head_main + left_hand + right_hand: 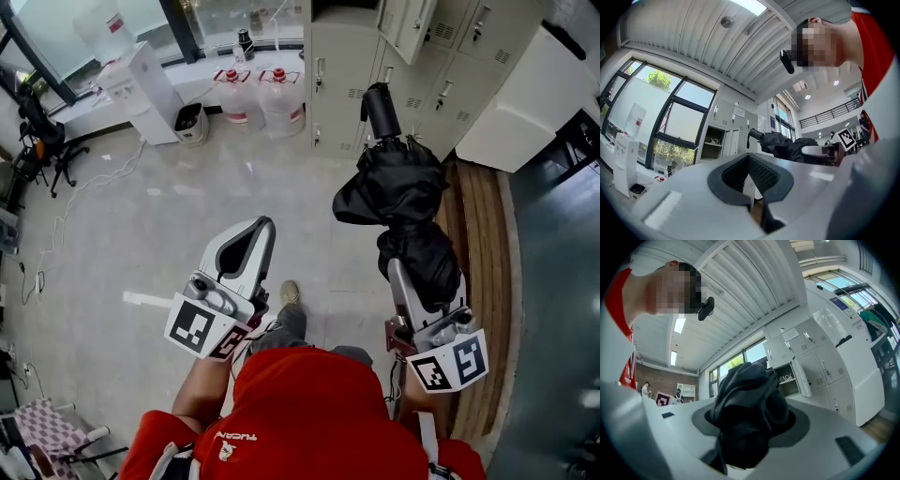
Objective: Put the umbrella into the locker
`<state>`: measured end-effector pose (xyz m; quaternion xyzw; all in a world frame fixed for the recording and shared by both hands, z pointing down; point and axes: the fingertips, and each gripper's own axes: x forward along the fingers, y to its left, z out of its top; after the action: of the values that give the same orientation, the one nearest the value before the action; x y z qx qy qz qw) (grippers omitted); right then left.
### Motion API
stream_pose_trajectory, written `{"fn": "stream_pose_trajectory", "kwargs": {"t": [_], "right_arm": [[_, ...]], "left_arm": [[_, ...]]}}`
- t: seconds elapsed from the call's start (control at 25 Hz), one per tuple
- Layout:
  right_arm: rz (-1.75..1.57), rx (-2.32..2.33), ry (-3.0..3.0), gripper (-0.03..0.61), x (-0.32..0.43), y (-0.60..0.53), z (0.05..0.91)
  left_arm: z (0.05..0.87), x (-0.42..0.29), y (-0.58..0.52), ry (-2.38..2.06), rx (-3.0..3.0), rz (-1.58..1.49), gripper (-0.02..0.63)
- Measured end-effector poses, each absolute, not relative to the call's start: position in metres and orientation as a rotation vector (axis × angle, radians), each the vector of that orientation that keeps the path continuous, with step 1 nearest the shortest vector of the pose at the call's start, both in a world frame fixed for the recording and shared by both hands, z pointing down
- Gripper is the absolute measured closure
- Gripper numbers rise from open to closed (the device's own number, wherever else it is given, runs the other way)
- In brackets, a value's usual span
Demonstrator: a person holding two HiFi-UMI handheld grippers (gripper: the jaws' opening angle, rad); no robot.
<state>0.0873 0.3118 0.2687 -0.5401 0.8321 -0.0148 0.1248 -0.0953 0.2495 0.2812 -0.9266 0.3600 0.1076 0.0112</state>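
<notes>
A black folded umbrella lies lengthwise in my right gripper, whose jaws are shut on its bunched fabric. Its black handle points toward the grey lockers. The same fabric fills the right gripper view and hides the fingertips. One locker stands with its door swung open; it also shows in the left gripper view as an open locker. My left gripper is held out beside the right one, shut with nothing in it, its padded tips meeting.
A water dispenser and two large water bottles stand by the window. A wooden bench runs along the right, with a white cabinet beyond it. A black chair is at far left. The person's shoe is on the floor.
</notes>
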Motion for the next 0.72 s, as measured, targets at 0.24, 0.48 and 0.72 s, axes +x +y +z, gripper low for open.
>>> {"fn": "stream_pose_trajectory", "kwargs": {"t": [0.24, 0.48, 0.72], "right_arm": [[-0.054, -1.633, 2.397, 0.337, 0.067, 0.215, 0.259], [-0.061, -1.698, 2.364, 0.337, 0.056, 0.139, 0.258], [-0.072, -1.747, 2.356, 0.337, 0.053, 0.080, 0.259]], "left_arm": [[0.268, -0.118, 0.144, 1.091, -2.895, 0.341, 0.609], [0.264, -0.142, 0.064, 1.062, -2.903, 0.354, 0.609], [0.268, -0.147, 0.006, 1.040, -2.927, 0.366, 0.609]]}}
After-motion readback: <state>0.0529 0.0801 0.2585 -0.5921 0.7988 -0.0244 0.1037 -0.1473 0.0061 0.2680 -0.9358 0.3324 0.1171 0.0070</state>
